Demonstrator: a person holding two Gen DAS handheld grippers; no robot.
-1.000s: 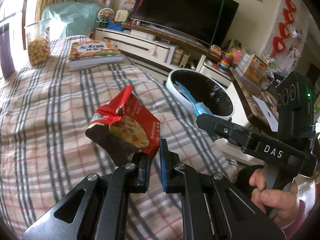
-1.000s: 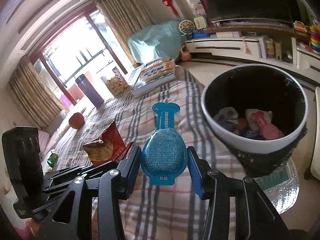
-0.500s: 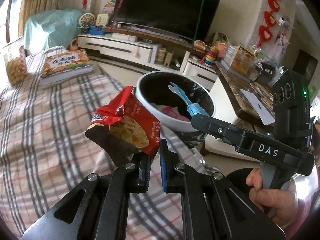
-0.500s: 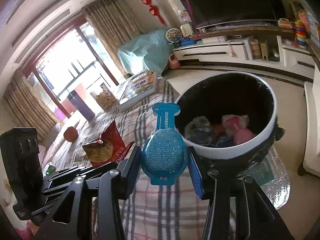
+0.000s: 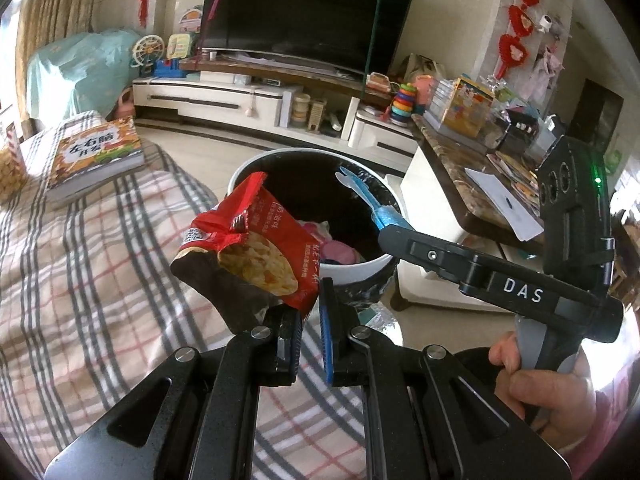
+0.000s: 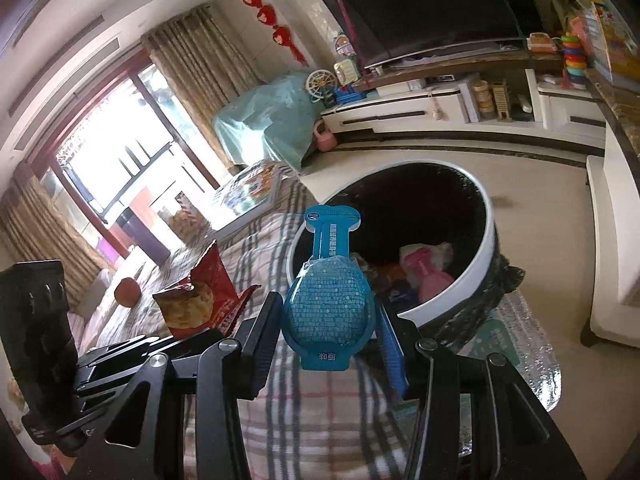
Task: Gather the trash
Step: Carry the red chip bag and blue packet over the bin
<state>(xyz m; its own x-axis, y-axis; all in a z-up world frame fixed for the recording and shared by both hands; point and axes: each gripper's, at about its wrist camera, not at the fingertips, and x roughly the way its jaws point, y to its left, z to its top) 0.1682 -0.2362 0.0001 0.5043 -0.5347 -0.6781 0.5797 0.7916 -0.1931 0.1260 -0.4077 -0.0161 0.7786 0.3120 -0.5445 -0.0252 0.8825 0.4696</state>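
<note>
Two tongs are up in front of the bin, each with a piece of trash. The left tongs pinch the lower corner of a red wrapper, jaws almost together; the wrapper stands up and leans left, its torn mouth uppermost, over the plaid cloth at the near left rim of the bin. The right tongs are clamped on the round body of a blue pack, jaws partway apart on either side of it, the pack's neck pointing up and away. In the left view those tongs reach in from the right, angled down toward the left, the pack's tip over the bin's opening. A hand at the near right grips their handle. The bin, white-rimmed with a black liner, stands on the floor just beyond the cloth's edge and already holds pink and pale scraps. A book lies at the far left on the cloth.
</note>
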